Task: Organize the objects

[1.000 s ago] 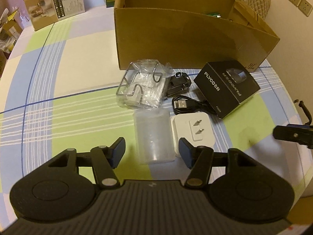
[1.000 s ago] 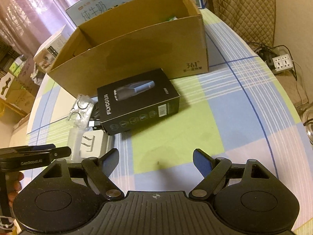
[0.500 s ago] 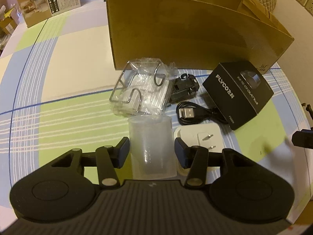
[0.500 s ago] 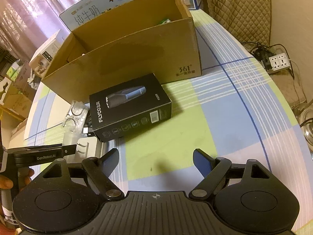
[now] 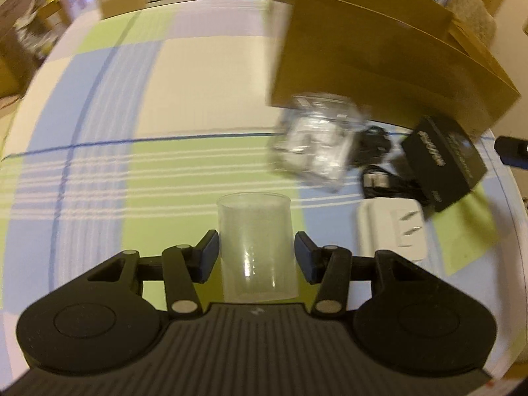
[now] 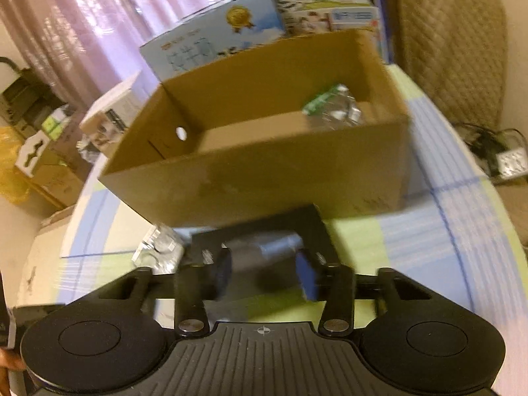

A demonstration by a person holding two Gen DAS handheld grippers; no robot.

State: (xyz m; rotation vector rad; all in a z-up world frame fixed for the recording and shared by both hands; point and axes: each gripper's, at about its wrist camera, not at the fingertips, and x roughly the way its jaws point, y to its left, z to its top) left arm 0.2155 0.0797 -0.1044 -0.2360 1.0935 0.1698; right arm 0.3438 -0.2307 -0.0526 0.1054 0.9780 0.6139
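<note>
A checked tablecloth (image 5: pixel 204 76) in green, blue and cream covered the table, with pink curtains (image 6: pixel 99 16) and stacked cartons behind the open cardboard box (image 6: pixel 264 178) at its far edge. Motion blur smeared the crinkled clear packaging (image 5: pixel 313 142), cable and white charger (image 5: pixel 392 227) near the right edge. The left gripper (image 5: pixel 255 255) pinched the frosted cup (image 5: pixel 255 241); the right gripper (image 6: pixel 265 275) tilted down, its jaws closing across the black carton (image 6: pixel 260 231) — contact unclear.
</note>
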